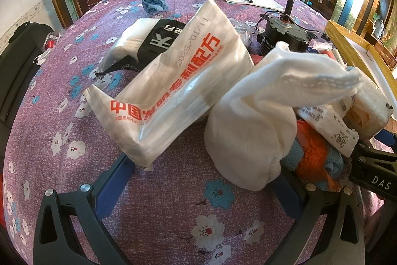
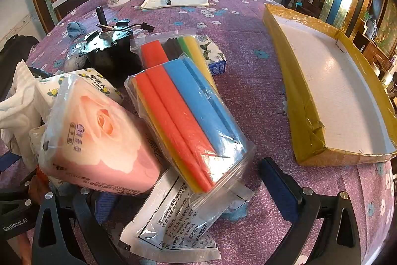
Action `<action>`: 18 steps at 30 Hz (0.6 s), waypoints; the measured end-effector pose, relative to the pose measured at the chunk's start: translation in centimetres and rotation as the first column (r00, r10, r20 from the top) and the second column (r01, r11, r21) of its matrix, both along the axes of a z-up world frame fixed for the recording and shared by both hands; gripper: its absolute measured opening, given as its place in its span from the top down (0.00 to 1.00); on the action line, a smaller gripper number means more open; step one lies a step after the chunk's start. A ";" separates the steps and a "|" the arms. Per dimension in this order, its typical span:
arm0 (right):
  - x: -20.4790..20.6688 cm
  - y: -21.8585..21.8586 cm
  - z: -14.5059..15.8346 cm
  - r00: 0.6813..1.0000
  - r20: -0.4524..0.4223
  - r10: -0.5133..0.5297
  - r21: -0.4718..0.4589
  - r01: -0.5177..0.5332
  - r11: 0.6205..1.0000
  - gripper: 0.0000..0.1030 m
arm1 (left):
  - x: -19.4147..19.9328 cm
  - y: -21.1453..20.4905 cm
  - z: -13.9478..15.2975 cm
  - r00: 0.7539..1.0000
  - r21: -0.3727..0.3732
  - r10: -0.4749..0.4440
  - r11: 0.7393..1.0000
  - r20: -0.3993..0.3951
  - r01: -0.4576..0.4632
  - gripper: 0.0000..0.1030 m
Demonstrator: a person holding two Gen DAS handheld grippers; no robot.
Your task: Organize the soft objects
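Both grippers hang low over the floral purple tablecloth point(image 2: 248, 81), aimed at a heap of soft packets that looks ready for sorting; the left gripper point(image 1: 206, 180) has its fingers spread wide, nothing between them, with a white plastic packet printed in red characters point(image 1: 171, 91) resting against its left finger and a bunched white cloth point(image 1: 248, 131) leaning by its right one; under that cloth lie an orange and blue rag point(image 1: 315, 155).

The right gripper point(image 2: 188, 193) is spread too, straddling a clear bag of coloured foam sticks point(image 2: 188, 121) that lies across a flat printed sachet point(image 2: 178, 222); a pink rose-print tissue pack point(image 2: 99, 138) sits just beside its left finger.

The yellow-taped tray point(image 2: 305, 111), white inside and holding nothing, waits well to the right; I'd guess it is the destination, and the foam bag the likeliest first pick; the black motor point(image 2: 111, 54) behind is hard and probably stays.
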State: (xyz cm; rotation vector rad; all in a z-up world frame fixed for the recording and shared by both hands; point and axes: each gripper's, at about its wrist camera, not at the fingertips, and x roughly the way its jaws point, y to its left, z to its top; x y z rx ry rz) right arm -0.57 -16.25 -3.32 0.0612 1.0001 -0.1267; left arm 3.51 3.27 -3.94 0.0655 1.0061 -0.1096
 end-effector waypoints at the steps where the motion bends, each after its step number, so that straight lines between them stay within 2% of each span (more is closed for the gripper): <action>1: 0.0 0.0 0.0 1.000 0.000 0.000 0.000 0.000 1.000 0.01 | 0.0 0.0 0.0 1.000 0.000 0.000 1.000 0.000 0.000 0.00; 3: 0.0 0.1 0.0 1.000 0.000 0.015 -0.001 -0.015 1.000 0.01 | 0.0 0.0 0.0 1.000 0.000 0.000 1.000 0.000 0.000 0.00; 5: -0.1 0.0 0.1 0.994 -0.020 0.107 0.009 -0.107 0.994 0.01 | 0.0 0.0 0.0 1.000 0.000 0.000 1.000 0.000 0.000 0.00; 7: -0.9 -0.4 0.6 0.983 -0.029 0.180 0.060 -0.178 0.982 0.01 | 0.0 0.0 0.0 1.000 0.000 0.000 1.000 0.000 0.000 0.00; 9: -2.5 -1.0 1.1 0.974 0.009 0.228 0.141 -0.227 0.964 0.01 | 0.0 0.0 0.0 1.000 0.000 0.000 1.000 -0.001 0.000 0.00; 12: -5.2 -1.4 1.4 0.960 0.043 0.276 0.191 -0.279 0.941 0.01 | 0.0 0.0 0.0 1.000 0.000 0.000 1.000 0.000 0.000 0.00; 14: -6.4 -1.7 1.7 0.950 0.068 0.304 0.199 -0.312 0.929 0.07 | 0.0 0.1 0.0 1.000 -0.001 0.000 1.000 -0.001 0.000 0.00; 16: -7.5 -1.6 1.9 0.940 0.081 0.331 0.199 -0.341 0.919 0.27 | -0.1 0.0 0.0 1.000 0.002 0.005 1.000 -0.001 -0.005 0.00; 18: -7.8 -1.7 2.3 0.936 0.090 0.340 0.178 -0.351 0.919 0.32 | -0.2 -0.1 0.0 1.000 0.005 0.005 1.000 -0.003 -0.005 0.00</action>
